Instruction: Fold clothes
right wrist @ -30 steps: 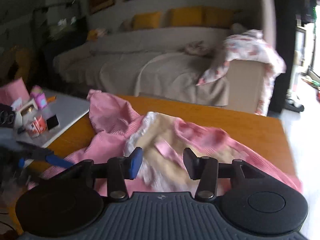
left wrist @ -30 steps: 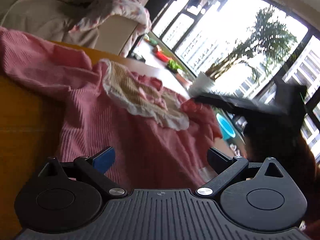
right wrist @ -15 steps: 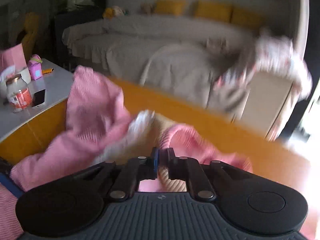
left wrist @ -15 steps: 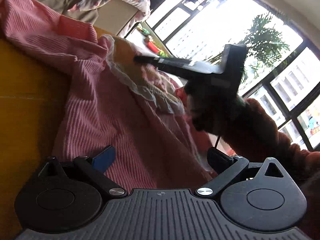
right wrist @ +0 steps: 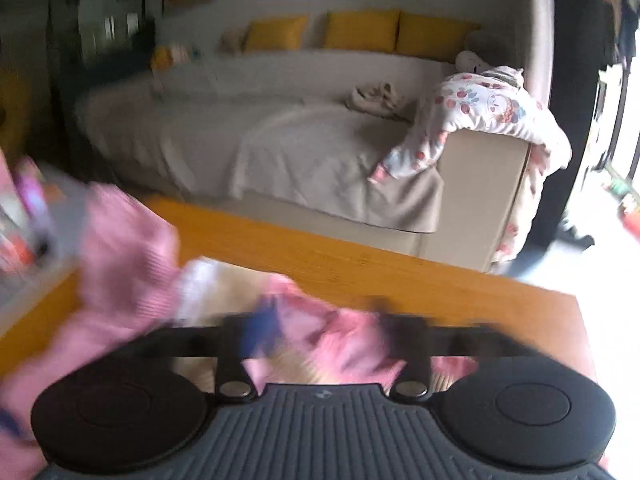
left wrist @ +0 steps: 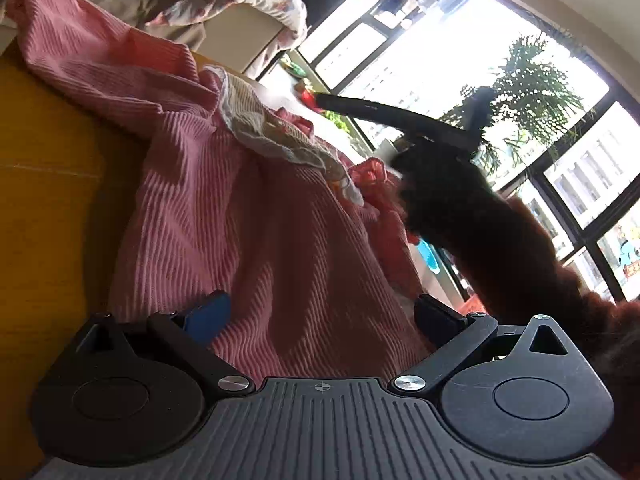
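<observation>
A beige sofa fills the far side of the room, a floral-print garment draped over its arm at about 2 o'clock in the right wrist view. In front of it a wooden table carries a pink ribbed garment with a cream lace-edged collar, spread from 10 o'clock toward the centre of the left wrist view. The left gripper hovers just over the pink cloth, fingers wide apart and gripping nothing. The right gripper, blurred, has just been opening; its jaws stand wide with pink fabric lying between them, unpinched. A dark fuzzy sleeve reaches in from 4 o'clock.
</observation>
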### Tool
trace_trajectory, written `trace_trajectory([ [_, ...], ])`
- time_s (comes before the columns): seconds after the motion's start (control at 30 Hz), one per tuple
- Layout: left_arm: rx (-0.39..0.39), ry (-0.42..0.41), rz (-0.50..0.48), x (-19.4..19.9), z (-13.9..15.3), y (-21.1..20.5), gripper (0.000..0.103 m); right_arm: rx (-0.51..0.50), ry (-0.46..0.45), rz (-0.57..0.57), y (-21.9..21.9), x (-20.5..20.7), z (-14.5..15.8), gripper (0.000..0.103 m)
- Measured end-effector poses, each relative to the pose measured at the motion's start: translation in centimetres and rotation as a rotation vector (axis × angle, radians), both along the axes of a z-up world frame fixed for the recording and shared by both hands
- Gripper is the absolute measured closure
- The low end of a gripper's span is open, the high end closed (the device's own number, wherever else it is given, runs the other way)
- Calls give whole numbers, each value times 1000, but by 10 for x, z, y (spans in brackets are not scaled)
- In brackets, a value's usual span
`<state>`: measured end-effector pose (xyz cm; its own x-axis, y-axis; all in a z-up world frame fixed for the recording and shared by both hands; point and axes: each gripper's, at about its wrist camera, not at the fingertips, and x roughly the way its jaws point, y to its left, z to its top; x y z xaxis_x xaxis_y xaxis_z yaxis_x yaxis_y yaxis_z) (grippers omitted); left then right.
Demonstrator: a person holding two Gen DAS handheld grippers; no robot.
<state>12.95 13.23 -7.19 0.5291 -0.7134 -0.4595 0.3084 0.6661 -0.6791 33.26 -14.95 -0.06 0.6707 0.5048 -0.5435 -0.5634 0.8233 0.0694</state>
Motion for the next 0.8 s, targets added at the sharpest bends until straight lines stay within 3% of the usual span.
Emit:
trace_trajectory([
  [0.17, 5, -3, 28, -1, 0, -4, 0, 157, 122, -49, -72, -76, 5, 0],
  [0.3, 5, 8, 50, 1, 0, -5, 0, 224, 204, -209, -121, -128, -19, 0],
  [0.4, 9, 11, 65, 3, 1, -7, 0, 262, 209, -298, -145, -165, -41, 0],
  [0.53, -2, 20, 93, 2, 0, -8, 0, 80, 54, -322, -138, -204, -51, 0],
  [0.7, 4, 3, 111, -2, -1, -10, 0, -121, -127, -179, -130, -255, -44, 0],
  [0.73, 6, 1, 114, -2, -1, -10, 0, -161, -156, -153, -129, -263, -43, 6],
  [0.8, 5, 1, 117, -3, 0, -10, 0, -277, -200, -122, -125, -275, -43, 32],
])
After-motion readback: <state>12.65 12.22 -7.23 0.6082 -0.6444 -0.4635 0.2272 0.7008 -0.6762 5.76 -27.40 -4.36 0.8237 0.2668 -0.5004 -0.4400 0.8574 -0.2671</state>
